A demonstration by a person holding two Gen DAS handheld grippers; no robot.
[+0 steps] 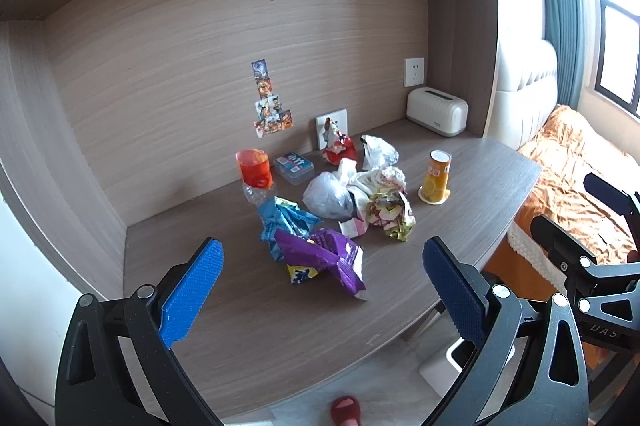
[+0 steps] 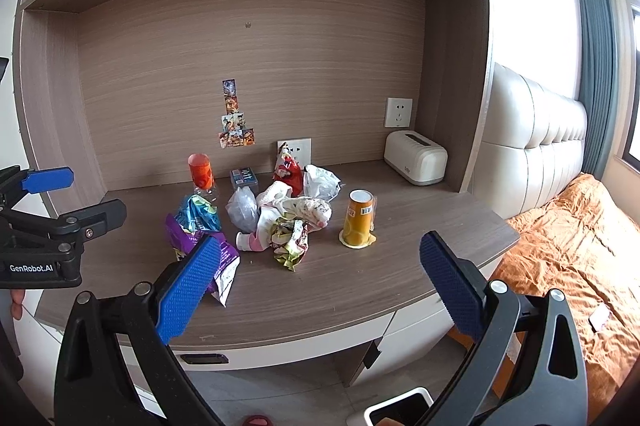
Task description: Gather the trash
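- Blue ribbed pads frame each wrist view: the left gripper (image 1: 323,280) and the right gripper (image 2: 320,276) both hang over the near edge of the desk (image 1: 256,330) with jaws spread wide and nothing between them, which reads as a hover before the first pick.
- Closest of the trash is one purple snack bag (image 1: 320,260), lying crumpled between the left gripper's pads in that view; it looks like the natural first target.
- Touching it from behind is one crumpled blue wrapper (image 1: 282,220).
- Behind these, packed in a loose heap mid-desk: one grey plastic bag (image 1: 326,196), one white plastic bag (image 1: 378,150) further back, and one yellow-green wrapper (image 1: 390,216) amid crumpled white paper whose pieces I cannot count.
- One yellow tube can (image 1: 436,178) stands upright just right of the heap, apart from it.
- One orange-labelled bottle (image 1: 255,172) stands at the back left, beside one small clear box (image 1: 293,167).
- One red figurine (image 1: 338,144) leans against the back panel by a socket, and one white toaster-shaped appliance (image 1: 437,111) sits in the right corner; these seem to be keepers, not rubbish.
- One white bin (image 2: 400,410) sits on the floor under the desk's right side, probably where everything goes, so both grippers wait on that front edge.
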